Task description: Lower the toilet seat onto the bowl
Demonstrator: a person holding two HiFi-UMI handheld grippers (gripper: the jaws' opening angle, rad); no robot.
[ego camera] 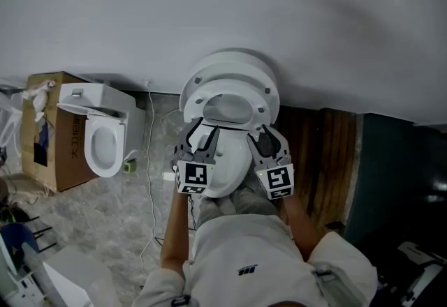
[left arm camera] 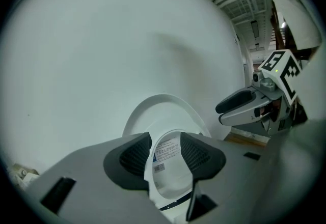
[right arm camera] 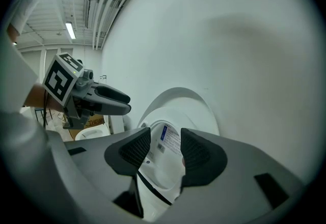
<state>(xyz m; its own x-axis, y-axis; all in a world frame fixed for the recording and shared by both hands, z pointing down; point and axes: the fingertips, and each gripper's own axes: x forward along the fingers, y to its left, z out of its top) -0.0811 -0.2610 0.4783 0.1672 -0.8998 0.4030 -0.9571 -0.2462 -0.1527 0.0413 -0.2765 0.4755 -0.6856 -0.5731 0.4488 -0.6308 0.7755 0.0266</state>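
The white toilet (ego camera: 225, 171) stands against the wall. Its lid (ego camera: 230, 65) is up, and the seat ring (ego camera: 269, 105) leans out in front of it, above the bowl. My left gripper (ego camera: 203, 137) is at the seat's left front edge. Its jaws are slightly apart and the seat's rim (left arm camera: 148, 179) runs between the pads (left arm camera: 133, 157) without being pressed. My right gripper (ego camera: 266, 137) is at the seat's right front edge with its jaws drawn in. The seat (right arm camera: 162, 167) and a printed label (right arm camera: 171, 139) show past its pads; no grip on it is visible.
A second toilet (ego camera: 105, 138) stands at the left beside a cardboard box (ego camera: 49, 128). A white cable (ego camera: 149, 159) trails over the marbled floor. A dark wooden panel (ego camera: 328, 159) lies right of the toilet. Each gripper shows in the other's view: the right gripper (left arm camera: 244, 106) and the left gripper (right arm camera: 97, 98).
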